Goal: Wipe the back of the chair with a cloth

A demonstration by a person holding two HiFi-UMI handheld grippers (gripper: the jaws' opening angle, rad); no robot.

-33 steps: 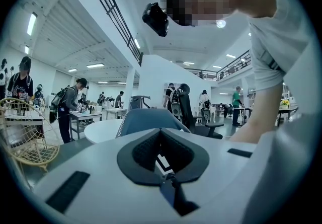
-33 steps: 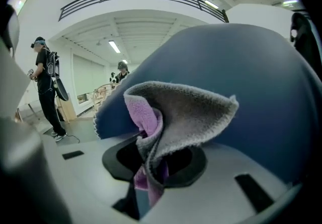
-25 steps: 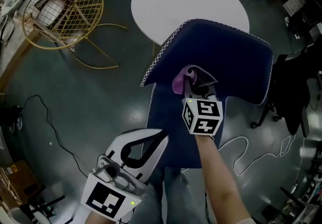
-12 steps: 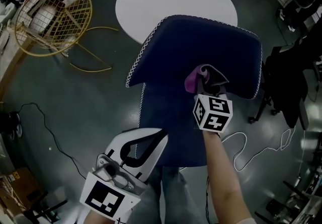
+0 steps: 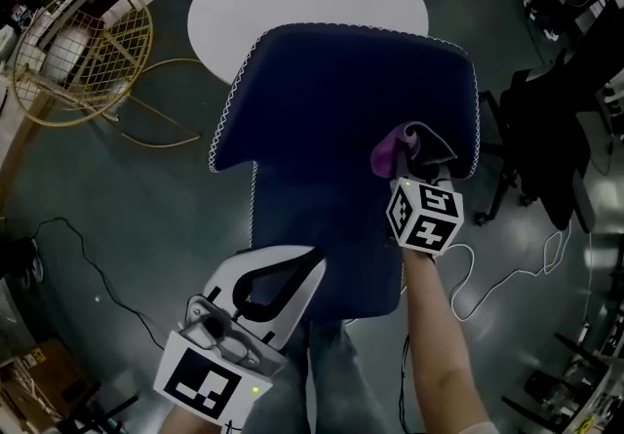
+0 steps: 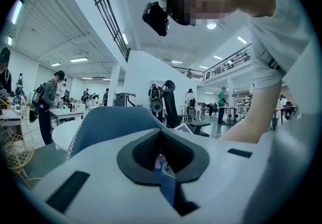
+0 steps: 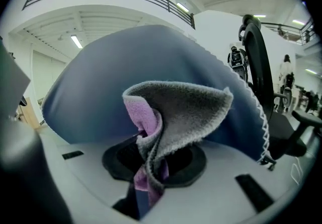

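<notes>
Against the right side of the dark blue chair back [image 5: 331,100], the right claw [image 5: 417,167] held a grey-and-purple cloth [image 5: 405,142], its jaws clamped tight on the bunched fabric. Lower down, near the chair's bottom edge, the left claw [image 5: 308,262] hung with its jaws closed together, gripping nothing.

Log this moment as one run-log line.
step: wipe chair back | right gripper: shut on cloth, cloth at chair back's right side | left gripper: shut, empty
</notes>
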